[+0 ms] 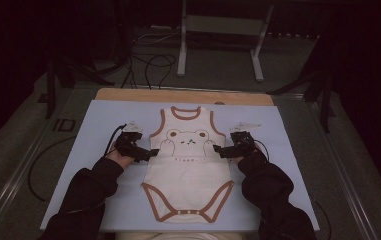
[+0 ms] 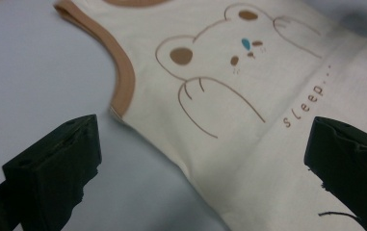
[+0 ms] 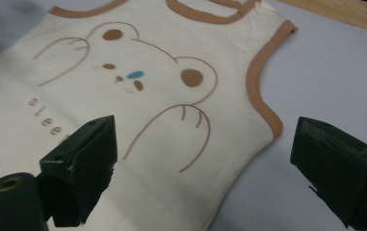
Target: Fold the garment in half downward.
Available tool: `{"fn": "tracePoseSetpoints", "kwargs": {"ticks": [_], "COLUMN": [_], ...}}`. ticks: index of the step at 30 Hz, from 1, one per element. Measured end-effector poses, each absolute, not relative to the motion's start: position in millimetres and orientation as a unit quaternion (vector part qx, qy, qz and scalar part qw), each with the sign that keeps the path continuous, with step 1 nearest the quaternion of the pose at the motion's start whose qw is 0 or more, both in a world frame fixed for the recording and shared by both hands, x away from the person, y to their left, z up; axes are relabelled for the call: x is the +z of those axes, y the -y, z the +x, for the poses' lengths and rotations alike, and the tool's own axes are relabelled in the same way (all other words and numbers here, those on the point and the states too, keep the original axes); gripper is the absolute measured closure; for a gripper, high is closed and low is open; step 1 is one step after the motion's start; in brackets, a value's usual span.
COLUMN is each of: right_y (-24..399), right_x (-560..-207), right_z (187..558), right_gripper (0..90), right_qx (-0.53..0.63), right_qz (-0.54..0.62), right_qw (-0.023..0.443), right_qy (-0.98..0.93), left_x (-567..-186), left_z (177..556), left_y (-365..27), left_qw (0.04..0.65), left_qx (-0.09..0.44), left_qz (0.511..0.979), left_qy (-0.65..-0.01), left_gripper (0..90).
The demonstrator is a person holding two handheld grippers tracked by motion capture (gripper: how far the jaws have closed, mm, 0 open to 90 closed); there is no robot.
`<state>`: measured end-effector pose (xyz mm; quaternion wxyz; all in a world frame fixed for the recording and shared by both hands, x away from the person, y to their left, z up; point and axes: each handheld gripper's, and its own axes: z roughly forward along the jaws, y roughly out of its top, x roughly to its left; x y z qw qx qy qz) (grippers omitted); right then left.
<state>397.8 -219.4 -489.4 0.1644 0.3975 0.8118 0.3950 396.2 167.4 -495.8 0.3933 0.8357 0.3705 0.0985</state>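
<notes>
A cream sleeveless baby bodysuit (image 1: pixel 187 167) with brown trim, a bear drawing and the word "sleep" lies flat on the pale blue mat (image 1: pixel 93 125). My left gripper (image 1: pixel 153 152) sits at the garment's left side edge, just below the armhole, open. Its jaws straddle the side seam of the bodysuit (image 2: pixel 219 144), one over the mat, one over the cloth. At the right side edge my right gripper (image 1: pixel 217 148) stands open the same way. The bodysuit (image 3: pixel 162 120) and its brown armhole trim (image 3: pixel 263 96) lie between its spread jaws.
The mat lies on a wooden board (image 1: pixel 183 95) whose far edge shows. Beyond it stands a grey metal stand (image 1: pixel 218 30), with black cables (image 1: pixel 148 65) on the floor. A cable (image 1: pixel 35 165) loops at the table's left.
</notes>
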Motion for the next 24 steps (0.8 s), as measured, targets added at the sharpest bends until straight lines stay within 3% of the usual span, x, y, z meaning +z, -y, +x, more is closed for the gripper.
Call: {"fn": "tracePoseSetpoints", "kwargs": {"ticks": [7,13,18,24], "right_y": [219.4,221.6,221.0,217.1], "right_x": [-500.3,-508.7,-513.0,-518.7], "right_z": [404.4,407.7,409.8,412.7], "right_gripper": [15.1,27.6,30.5,34.7], "right_qx": [0.38,0.365,0.355,0.335], "right_qz": [0.408,0.427,0.428,0.431], "right_qw": [0.159,0.153,0.147,0.147], "right_qy": [-0.815,-0.813,-0.818,-0.825], "left_x": [-504.2,-509.3,-512.4,-514.7], "left_z": [401.0,403.1,403.4,405.1], "left_y": [-158.9,-156.2,-153.4,-151.2], "left_qw": [0.363,0.354,0.34,0.321], "left_qx": [0.102,0.108,0.116,0.141], "left_qz": [0.846,0.849,0.855,0.853], "left_qy": [-0.377,-0.378,-0.374,-0.386], "left_gripper": [5.0,16.2,31.6,43.0]}}
